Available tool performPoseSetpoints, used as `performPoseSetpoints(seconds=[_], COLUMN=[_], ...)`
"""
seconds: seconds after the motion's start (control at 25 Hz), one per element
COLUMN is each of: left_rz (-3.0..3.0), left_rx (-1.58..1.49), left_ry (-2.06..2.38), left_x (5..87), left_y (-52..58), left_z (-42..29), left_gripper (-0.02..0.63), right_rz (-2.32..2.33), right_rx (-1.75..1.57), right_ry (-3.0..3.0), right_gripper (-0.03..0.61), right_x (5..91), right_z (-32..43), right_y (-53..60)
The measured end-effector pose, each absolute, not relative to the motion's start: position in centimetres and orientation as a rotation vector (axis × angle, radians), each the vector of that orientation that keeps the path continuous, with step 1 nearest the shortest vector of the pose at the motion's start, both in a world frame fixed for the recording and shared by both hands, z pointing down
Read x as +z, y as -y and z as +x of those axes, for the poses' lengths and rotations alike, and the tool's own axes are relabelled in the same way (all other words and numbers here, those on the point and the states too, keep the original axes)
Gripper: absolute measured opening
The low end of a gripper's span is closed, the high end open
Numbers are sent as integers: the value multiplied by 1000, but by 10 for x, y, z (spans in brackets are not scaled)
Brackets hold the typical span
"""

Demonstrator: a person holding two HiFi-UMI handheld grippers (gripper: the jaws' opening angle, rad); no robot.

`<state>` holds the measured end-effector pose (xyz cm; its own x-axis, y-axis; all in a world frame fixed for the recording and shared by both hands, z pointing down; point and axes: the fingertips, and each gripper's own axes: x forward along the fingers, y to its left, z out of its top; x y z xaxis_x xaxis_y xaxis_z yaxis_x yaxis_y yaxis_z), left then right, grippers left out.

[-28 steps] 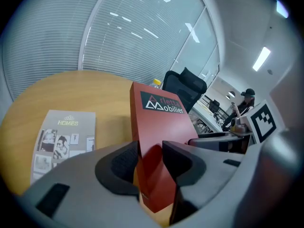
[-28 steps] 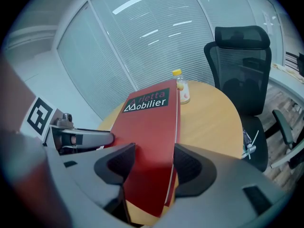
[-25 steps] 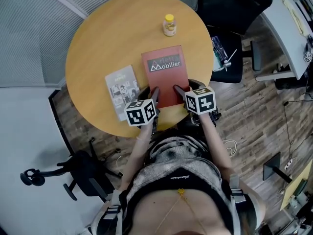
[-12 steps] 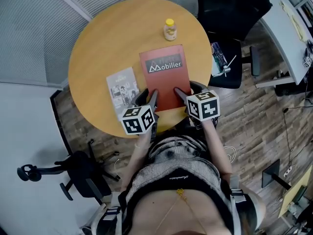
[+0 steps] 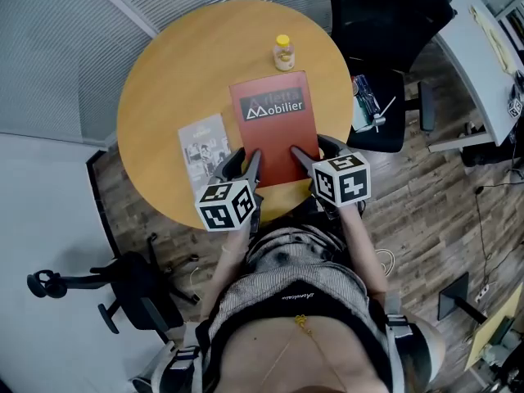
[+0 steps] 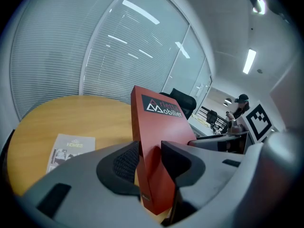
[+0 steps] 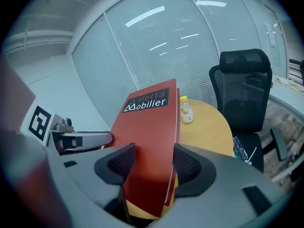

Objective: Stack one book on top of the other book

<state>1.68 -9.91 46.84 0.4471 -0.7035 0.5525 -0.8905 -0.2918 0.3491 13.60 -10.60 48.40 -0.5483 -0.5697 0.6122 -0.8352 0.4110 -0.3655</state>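
A large red book [image 5: 274, 125] titled "Mobilier" is gripped at its near edge by both grippers and raised off the round wooden table [image 5: 180, 72]. My left gripper [image 5: 244, 162] is shut on the book's near left corner [image 6: 159, 127]; its jaws have just been closing with the book between them. On the near right corner [image 7: 147, 137] my right gripper [image 5: 311, 150] is shut as well. A smaller grey booklet [image 5: 205, 147] lies flat on the table to the left of the red book, and in the left gripper view the booklet [image 6: 71, 148] sits left of the jaws.
A small yellow-capped bottle [image 5: 283, 52] stands on the table beyond the red book, the bottle [image 7: 186, 110] also showing just right of the book. A black office chair [image 5: 385, 6] stands at the back right, and another chair [image 5: 123, 293] is on the floor at lower left.
Both grippers have risen with the red book between them, lifting it off the table. The left marker cube has drifted slightly left and nearer. The booklet and bottle have not moved.
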Motion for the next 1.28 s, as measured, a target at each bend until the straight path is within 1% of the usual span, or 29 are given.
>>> performPoseSetpoints(seconds=[1.28], left_rz=[2068], left_rx=[330], left_ry=[1436], left_x=[455], left_y=[93], left_z=[29], left_gripper=[135], right_rz=[1136], right_rx=[851], right_ry=[2337], right_gripper=[256], right_x=[470], right_z=[147], right_y=[108])
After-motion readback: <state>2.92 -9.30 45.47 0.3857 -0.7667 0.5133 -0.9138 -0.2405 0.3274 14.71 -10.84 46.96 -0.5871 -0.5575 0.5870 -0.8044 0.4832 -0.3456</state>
